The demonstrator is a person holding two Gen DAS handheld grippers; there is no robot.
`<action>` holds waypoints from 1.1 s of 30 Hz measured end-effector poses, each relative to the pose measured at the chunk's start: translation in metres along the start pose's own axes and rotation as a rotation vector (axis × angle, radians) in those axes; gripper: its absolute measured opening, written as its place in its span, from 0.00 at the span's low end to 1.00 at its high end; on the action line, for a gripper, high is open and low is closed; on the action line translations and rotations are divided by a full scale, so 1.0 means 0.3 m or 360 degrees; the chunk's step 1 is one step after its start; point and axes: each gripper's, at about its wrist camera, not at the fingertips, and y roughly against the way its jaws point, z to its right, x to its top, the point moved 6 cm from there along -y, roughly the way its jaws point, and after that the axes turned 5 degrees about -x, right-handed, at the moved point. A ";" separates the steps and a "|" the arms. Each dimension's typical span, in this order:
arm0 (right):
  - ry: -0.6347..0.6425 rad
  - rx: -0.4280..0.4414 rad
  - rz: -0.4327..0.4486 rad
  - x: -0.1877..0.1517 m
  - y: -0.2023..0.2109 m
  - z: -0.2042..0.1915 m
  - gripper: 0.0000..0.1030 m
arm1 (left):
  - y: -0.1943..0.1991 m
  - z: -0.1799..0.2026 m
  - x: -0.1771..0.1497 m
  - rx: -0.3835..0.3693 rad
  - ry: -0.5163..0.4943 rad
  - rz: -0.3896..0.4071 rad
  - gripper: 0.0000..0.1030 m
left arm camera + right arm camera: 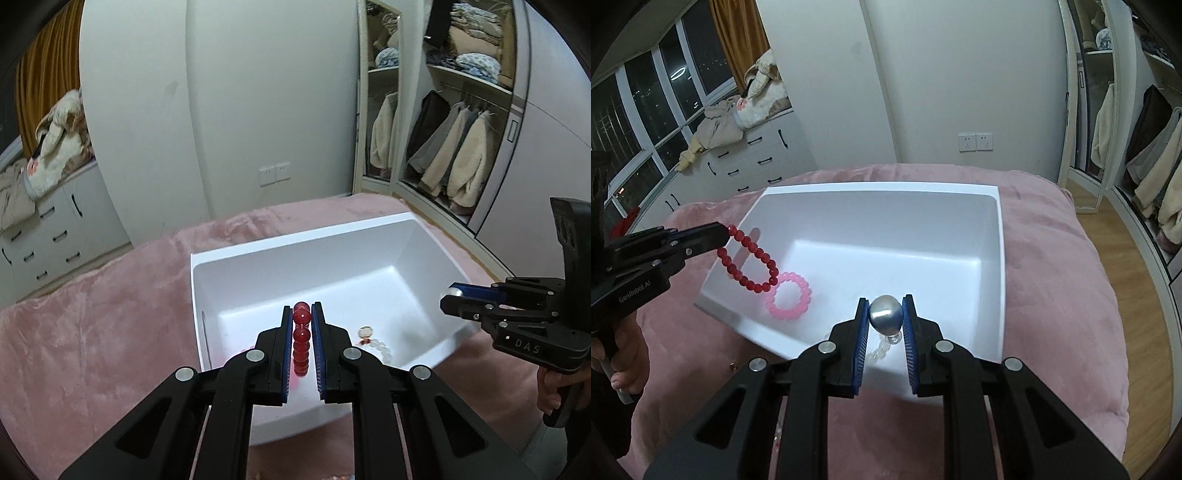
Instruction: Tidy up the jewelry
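Pink blanket, white bin, red bracelet

A bead bracelet lies in the bin, which sits on the blanket.

Both wrist cameras look steeply down along their fingers, close above the white bin, from its near side; each catches the other gripper.

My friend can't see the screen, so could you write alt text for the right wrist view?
The right gripper pinches a silver bead, with clear beads hanging below, over a white bin on a pink blanket. At left, the left gripper dangles a red bead bracelet over the bin, where a pink bracelet lies.
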 end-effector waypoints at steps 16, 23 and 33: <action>0.0011 0.0052 -0.0161 0.020 -0.213 -0.032 0.18 | -0.162 -0.138 -0.039 0.0092 0.0113 -0.0150 0.24; 0.0016 0.0070 -0.0117 0.036 -0.200 -0.046 0.64 | -0.145 -0.143 -0.042 0.0105 0.0112 -0.0126 0.49; 0.0079 0.0119 0.0112 0.056 -0.058 -0.111 0.95 | -0.024 -0.133 -0.056 0.0128 0.0059 -0.0025 0.86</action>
